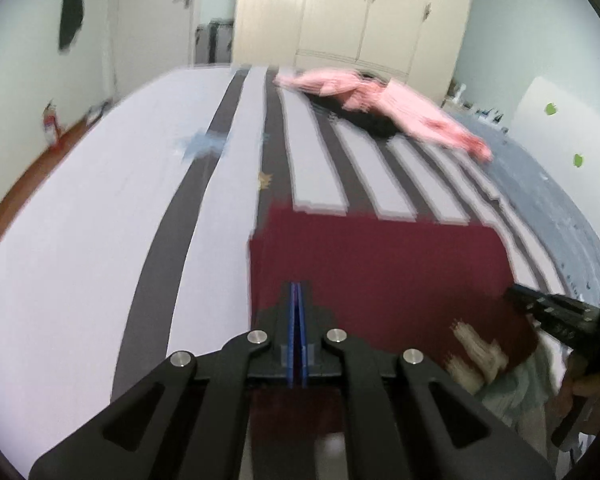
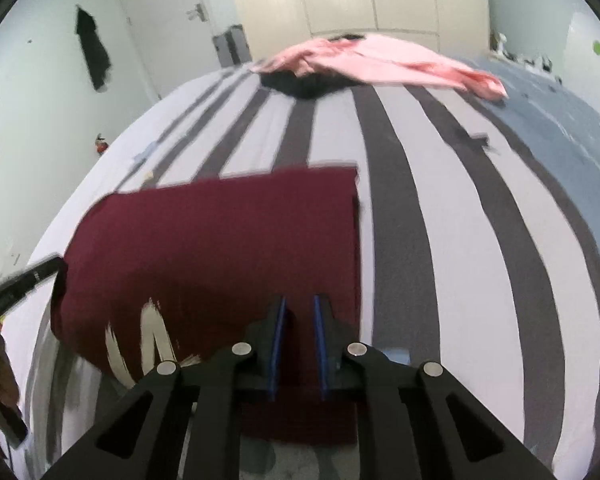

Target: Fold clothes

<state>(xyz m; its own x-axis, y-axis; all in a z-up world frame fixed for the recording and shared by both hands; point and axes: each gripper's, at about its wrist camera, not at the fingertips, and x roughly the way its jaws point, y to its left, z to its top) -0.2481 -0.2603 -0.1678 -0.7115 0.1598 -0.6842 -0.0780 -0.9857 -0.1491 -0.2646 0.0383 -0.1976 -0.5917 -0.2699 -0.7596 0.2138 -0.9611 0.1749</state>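
A dark red garment (image 1: 380, 272) with a white print lies folded on the striped bed sheet (image 1: 100, 240). My left gripper (image 1: 297, 292) is shut, its blue pads pressed together over the garment's near left edge; whether cloth is pinched between them is hidden. My right gripper (image 2: 299, 304) is partly open above the garment's near right part (image 2: 220, 248), with red cloth showing between its fingers. The right gripper also shows at the right edge of the left wrist view (image 1: 520, 292). The left gripper's tip shows at the left edge of the right wrist view (image 2: 48, 266).
A pink garment (image 1: 380, 96) lies over a black one (image 1: 364, 118) at the far end of the bed. A blue-grey cover (image 2: 560, 128) lies at the bed's right side. Cream wardrobes (image 1: 340, 8) stand behind. A dark cloth (image 2: 92, 52) hangs on the left wall.
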